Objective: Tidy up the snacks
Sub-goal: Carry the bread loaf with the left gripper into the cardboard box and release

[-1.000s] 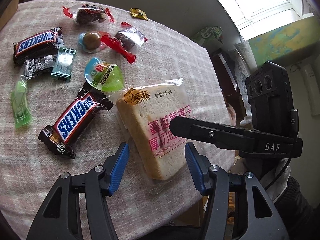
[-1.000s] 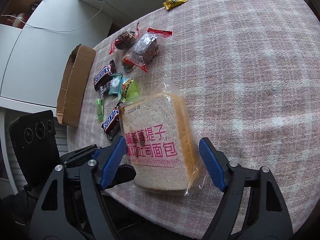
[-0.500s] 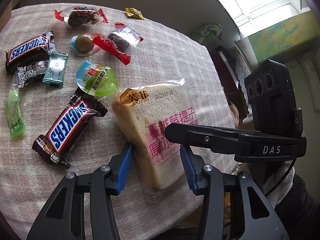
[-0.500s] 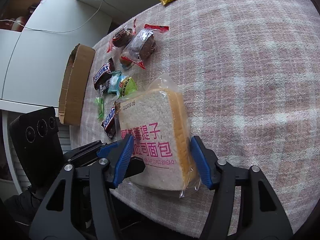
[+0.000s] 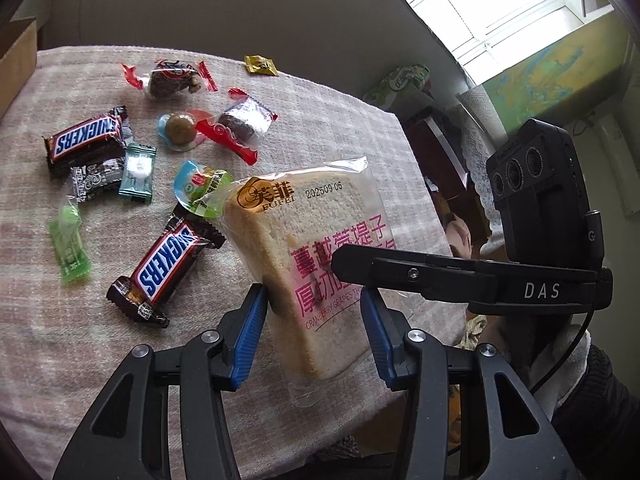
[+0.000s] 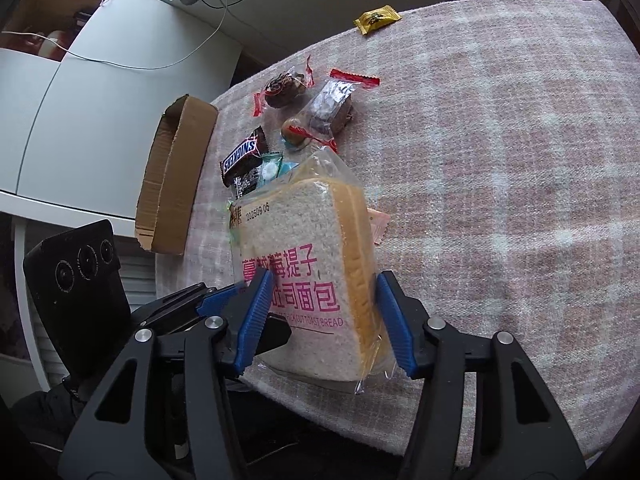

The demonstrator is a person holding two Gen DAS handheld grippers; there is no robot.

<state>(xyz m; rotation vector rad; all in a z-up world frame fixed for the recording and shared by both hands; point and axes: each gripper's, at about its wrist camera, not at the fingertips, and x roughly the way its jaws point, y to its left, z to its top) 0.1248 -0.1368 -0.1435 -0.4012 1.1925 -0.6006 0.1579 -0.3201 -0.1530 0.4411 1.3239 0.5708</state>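
Both the left gripper [image 5: 312,332] and the closing right gripper [image 6: 324,320] pinch 1 bagged toast bread [image 5: 320,264], so uneven pulling could tear its slippery wrapper or drop it.

- Left gripper [image 5: 314,320]: black frame, ribbed blue pads [image 5: 250,338], silver screws.
- Right gripper [image 6: 326,320]: same build; "DAS" marking, three-lens camera block, thin black cable.
- White glove [image 5: 568,364], dark sleeve [image 5: 600,412].
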